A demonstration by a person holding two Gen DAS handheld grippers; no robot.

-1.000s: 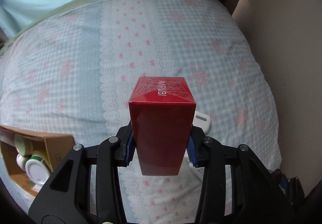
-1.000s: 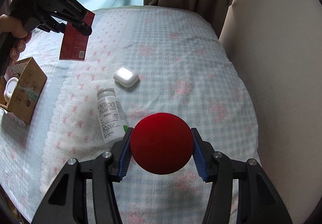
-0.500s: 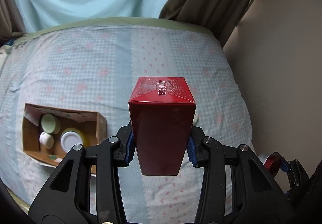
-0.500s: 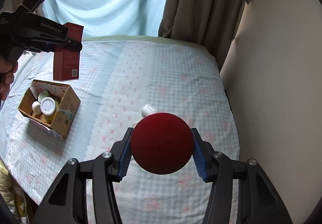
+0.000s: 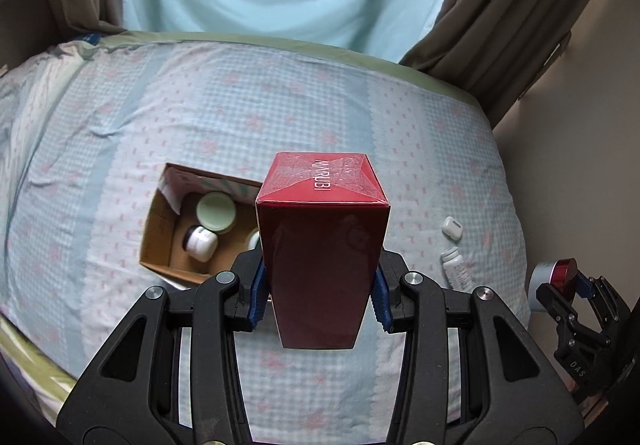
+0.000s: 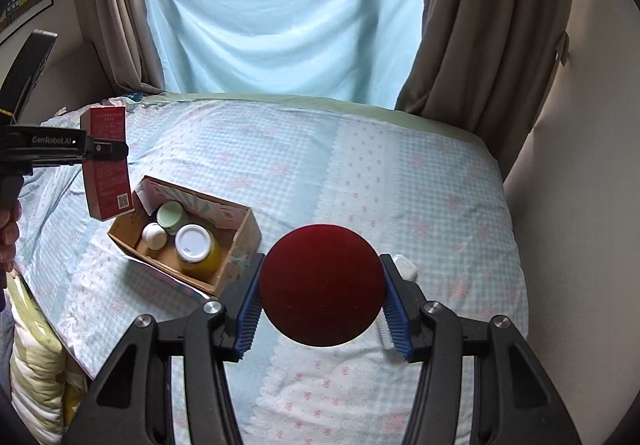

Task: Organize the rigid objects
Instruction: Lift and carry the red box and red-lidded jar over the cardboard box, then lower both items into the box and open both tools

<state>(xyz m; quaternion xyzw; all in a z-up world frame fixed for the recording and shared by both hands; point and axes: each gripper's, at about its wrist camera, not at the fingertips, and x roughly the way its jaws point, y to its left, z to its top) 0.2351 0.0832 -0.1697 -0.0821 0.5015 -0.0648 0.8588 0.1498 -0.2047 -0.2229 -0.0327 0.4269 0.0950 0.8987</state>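
The bed [image 6: 400, 181] in its blue gingham cover spreads below and ahead of both tongs. On it, ahead and to the left of the right gripper [image 6: 322, 303], lies the open cardboard box [image 6: 240, 233], holding a yellow jar with a white lid [image 6: 196, 245], a green-lidded jar [image 6: 171, 215] and a small white jar [image 6: 154, 236]. The left gripper [image 5: 320, 301] is clamped on a tall red MARUBI carton [image 5: 322, 265], held upright above the box's near corner, probably to lower it in on end. The right gripper is closed on a red round-faced object [image 6: 322, 285], which looks like a capped tin from the left camera and hides much of what lies behind it. Just right of its right pad, a white earbud case [image 6: 406, 265] peeps out; a white pill bottle [image 5: 456, 269] shows only from the left view
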